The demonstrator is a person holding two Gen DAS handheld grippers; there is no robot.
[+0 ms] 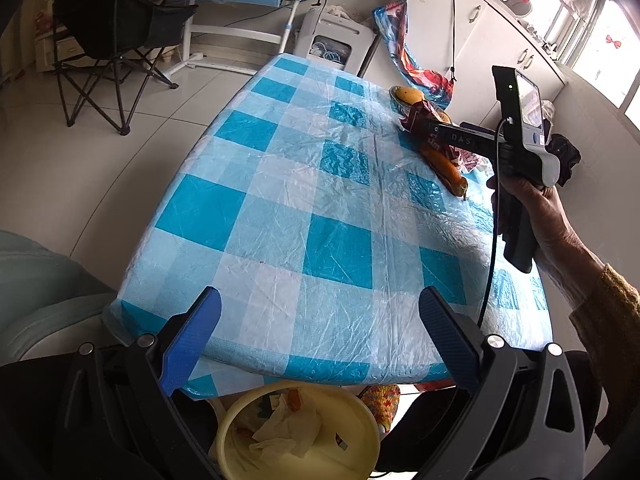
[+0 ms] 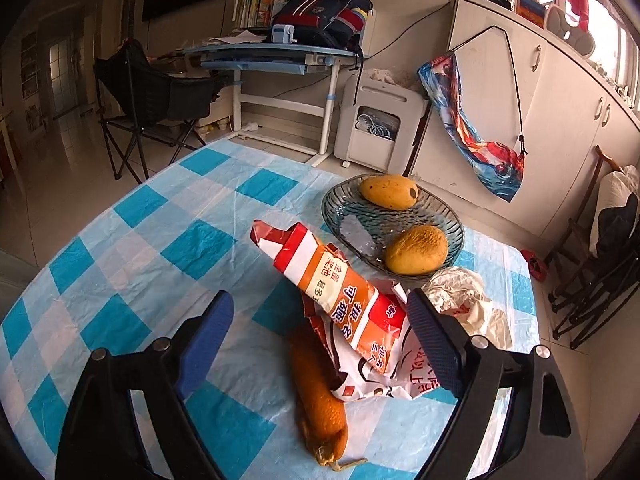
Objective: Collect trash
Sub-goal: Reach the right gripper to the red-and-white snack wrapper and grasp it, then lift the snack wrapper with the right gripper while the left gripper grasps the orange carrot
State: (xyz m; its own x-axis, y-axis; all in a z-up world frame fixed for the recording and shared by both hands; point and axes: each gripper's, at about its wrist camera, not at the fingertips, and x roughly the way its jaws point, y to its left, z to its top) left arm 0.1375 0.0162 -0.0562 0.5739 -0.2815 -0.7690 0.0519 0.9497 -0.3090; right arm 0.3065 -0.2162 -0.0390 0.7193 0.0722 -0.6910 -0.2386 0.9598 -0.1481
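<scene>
A red, orange and white snack wrapper (image 2: 344, 296) lies on the checked tablecloth (image 2: 132, 240), partly over an orange corn cob (image 2: 316, 392). A crumpled white wrapper (image 2: 464, 300) lies just right of it. My right gripper (image 2: 320, 340) is open and empty, its jaws on either side of the snack wrapper and cob, just above them. My left gripper (image 1: 316, 332) is open and empty over the table's near edge, above a yellow bin (image 1: 300, 436) that holds crumpled paper. The right gripper (image 1: 432, 126) and the snack wrapper (image 1: 424, 118) show in the left wrist view at the far right.
A glass bowl (image 2: 360, 224) with two mangoes (image 2: 416, 250) stands behind the wrapper. Beyond the table are a folding chair (image 2: 148, 100), a blue desk (image 2: 276, 60), a white appliance (image 2: 380, 120) and white cabinets (image 2: 560, 92).
</scene>
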